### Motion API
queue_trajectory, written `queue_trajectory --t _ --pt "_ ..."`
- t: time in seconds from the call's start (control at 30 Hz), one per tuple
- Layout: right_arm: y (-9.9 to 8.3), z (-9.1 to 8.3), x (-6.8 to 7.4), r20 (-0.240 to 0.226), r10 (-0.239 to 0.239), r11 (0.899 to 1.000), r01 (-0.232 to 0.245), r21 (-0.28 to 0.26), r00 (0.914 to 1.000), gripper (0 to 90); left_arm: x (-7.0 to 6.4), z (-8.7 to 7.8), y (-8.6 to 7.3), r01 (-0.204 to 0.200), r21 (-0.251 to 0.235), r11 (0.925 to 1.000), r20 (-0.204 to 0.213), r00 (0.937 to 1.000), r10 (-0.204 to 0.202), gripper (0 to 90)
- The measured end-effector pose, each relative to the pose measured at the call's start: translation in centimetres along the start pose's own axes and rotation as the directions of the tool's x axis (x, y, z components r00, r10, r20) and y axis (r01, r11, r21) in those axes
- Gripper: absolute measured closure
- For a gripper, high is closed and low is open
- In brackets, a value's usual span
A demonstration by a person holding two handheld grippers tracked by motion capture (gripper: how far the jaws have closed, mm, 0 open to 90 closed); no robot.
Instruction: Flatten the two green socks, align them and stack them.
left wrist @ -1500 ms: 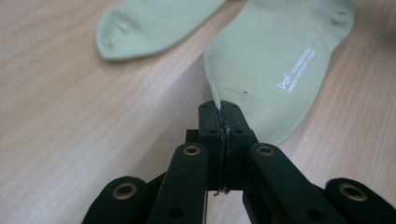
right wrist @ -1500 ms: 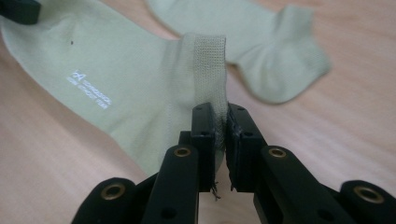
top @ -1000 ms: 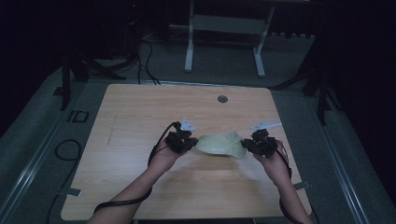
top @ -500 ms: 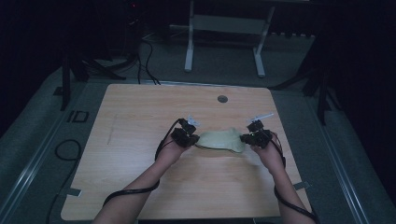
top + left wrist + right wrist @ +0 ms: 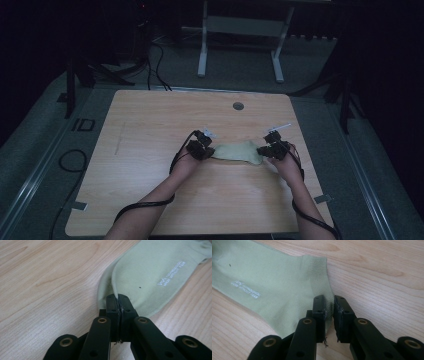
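Note:
A pale green sock (image 5: pixel 237 151) lies flat on the wooden table (image 5: pixel 150 125), stretched between my two grippers. White lettering shows on the sock (image 5: pixel 150 272) in the left gripper view. My left gripper (image 5: pixel 117 298) is shut on the sock's rounded toe end; in the high view the left gripper (image 5: pixel 210 150) sits at the sock's left. My right gripper (image 5: pixel 329 302) is at the ribbed cuff of the sock (image 5: pixel 269 282); its jaws stand a narrow gap apart with the cuff's edge in that gap. In the high view the right gripper (image 5: pixel 262 150) is at the sock's right end.
A round grommet hole (image 5: pixel 238 106) sits near the table's far edge. Black cables (image 5: pixel 145 205) trail from both grippers toward the near edge. A white metal frame (image 5: pixel 240 30) stands on the floor beyond the table.
Both hands moved a little away from the person. The sock, bunched higher a second ago, now lies lower and longer between the grippers.

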State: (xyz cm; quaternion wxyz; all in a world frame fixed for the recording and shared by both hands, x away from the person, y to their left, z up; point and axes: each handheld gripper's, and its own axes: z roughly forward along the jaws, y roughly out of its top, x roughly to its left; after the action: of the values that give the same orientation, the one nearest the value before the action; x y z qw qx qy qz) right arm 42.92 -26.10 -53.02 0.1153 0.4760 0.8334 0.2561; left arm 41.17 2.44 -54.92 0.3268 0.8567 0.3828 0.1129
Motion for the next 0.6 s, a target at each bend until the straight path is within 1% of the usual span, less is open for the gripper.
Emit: queue_trajectory --t 0.03,0.07,0.13,0.17,0.2,0.23,0.3,0.33,0.37,0.4,0.43,0.47,0.53,0.57,0.6 --pt "0.0 0.1 0.1 -0.006 0.006 1.0 -0.006 0.008 1.0 78.3 0.1 0.0 0.0 0.001 -0.008 1.0 -0.014 0.9999 -0.001 85.8" --pt "0.0 0.2 0.1 -0.006 0.001 1.0 -0.001 0.007 1.0 75.3 0.2 -0.1 0.0 0.005 -0.013 0.9999 -0.024 0.9997 -0.005 82.3" --pt "-0.1 0.4 0.2 -0.008 -0.002 1.0 0.002 0.016 1.0 67.8 0.4 0.1 0.0 0.007 0.001 1.0 -0.018 0.9998 -0.007 73.9" --pt "-0.3 0.8 0.4 -0.009 -0.011 1.0 0.011 0.024 0.9999 59.4 0.5 0.2 0.0 0.007 0.009 0.9999 -0.022 0.9997 -0.007 67.3" --pt "-0.3 0.8 0.4 -0.009 -0.011 1.0 0.011 0.024 0.9999 59.4 0.6 0.3 -0.1 0.006 0.012 0.9999 -0.027 0.9996 -0.006 67.3" --pt "-0.3 0.9 0.4 -0.008 -0.018 0.999 0.019 0.027 0.9998 56.0 0.8 0.4 -0.2 0.013 0.01 0.9999 -0.026 0.9996 -0.012 66.1" --pt "-0.5 1.0 0.4 -0.008 -0.013 1.0 0.014 0.018 0.9999 53.2 1.0 0.4 -0.2 0.028 0.004 0.9996 -0.027 0.9993 -0.028 63.0" --pt "-0.5 1.0 0.5 -0.007 -0.026 1.0 0.026 0.017 0.9996 49.4 1.1 0.4 -0.2 0.029 0.005 0.9996 -0.03 0.9991 -0.029 62.6" --pt "-0.5 1.0 0.5 -0.007 -0.026 1.0 0.026 0.017 0.9996 49.4 1.1 0.4 -0.2 0.029 0.005 0.9996 -0.031 0.9991 -0.028 62.6" --pt "-0.5 1.0 0.7 0.007 -0.045 0.999 0.044 0.027 0.999 46.0 1.0 0.4 -0.2 0.023 0.008 0.9997 -0.037 0.999 -0.023 59.9" --pt "-0.5 1.0 0.7 0.007 -0.045 0.999 0.044 0.027 0.999 46.0 0.9 0.3 -0.2 0.019 0.008 0.9998 -0.041 0.999 -0.019 59.9" --pt "-0.5 0.9 0.8 0.015 -0.048 0.998 0.048 0.031 0.9987 45.8 1.0 0.2 -0.2 0.03 0.004 0.9996 -0.035 0.999 -0.029 57.3" --pt "-0.4 0.7 0.8 0.02 -0.044 0.999 0.044 0.022 0.9988 46.1 1.0 -0.1 -0.2 0.048 -0.007 0.9988 -0.017 0.9987 -0.048 56.9" --pt "-0.4 0.3 0.9 0.017 -0.038 0.999 0.038 0.008 0.9991 49.8 0.9 -0.3 -0.2 0.048 -0.016 0.9987 -0.02 0.9986 -0.048 56.0" --pt "-0.3 -0.1 1.0 0.004 -0.032 0.999 0.032 -0.008 0.9995 53.7 0.8 -0.6 -0.1 0.044 -0.025 0.9987 -0.013 0.9989 -0.044 55.2"
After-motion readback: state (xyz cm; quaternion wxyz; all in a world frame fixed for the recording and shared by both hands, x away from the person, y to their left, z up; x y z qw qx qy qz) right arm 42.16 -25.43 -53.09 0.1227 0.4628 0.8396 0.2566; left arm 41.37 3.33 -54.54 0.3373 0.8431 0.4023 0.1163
